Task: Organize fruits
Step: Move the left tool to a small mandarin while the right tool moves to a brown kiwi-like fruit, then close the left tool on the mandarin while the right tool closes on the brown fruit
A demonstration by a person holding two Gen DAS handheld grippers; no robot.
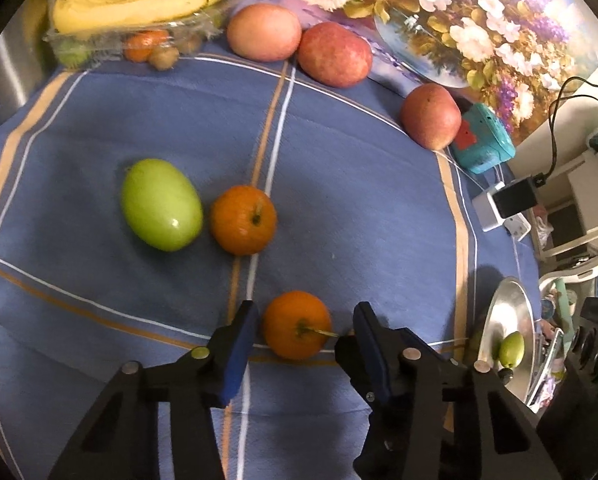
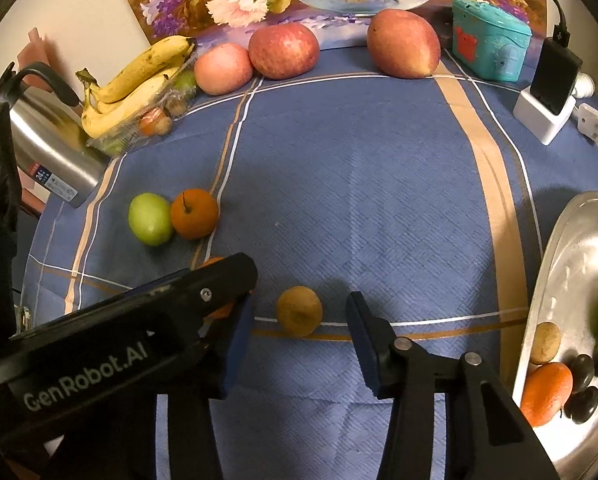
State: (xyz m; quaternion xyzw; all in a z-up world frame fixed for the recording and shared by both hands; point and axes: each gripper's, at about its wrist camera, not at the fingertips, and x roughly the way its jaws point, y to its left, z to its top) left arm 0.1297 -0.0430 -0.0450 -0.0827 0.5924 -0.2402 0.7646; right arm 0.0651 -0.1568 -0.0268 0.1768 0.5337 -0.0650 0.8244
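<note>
1. Left gripper (image 1: 305, 332) is straddling an orange (image 1: 297, 325). The fruit sits right between the fingers, but there's a visible gap on both sides, so the jaws are apart and nothing is clamped yet.
2. Right gripper (image 2: 299, 320) is in the same spot with a small brown fruit (image 2: 299, 311): between the pads, gaps either side, not gripped.
3. Done so far: the silver tray (image 2: 571, 264), off to the right gripper's right, already has an orange, a brown fruit, a green one and a few dark ones on it.
4. Left to do: ahead of the left gripper a green fruit (image 1: 161, 204) and a second orange (image 1: 243, 220) sit just beside each other on the blue cloth (image 1: 359, 200).
5. I'd call it roughly halfway.
</note>
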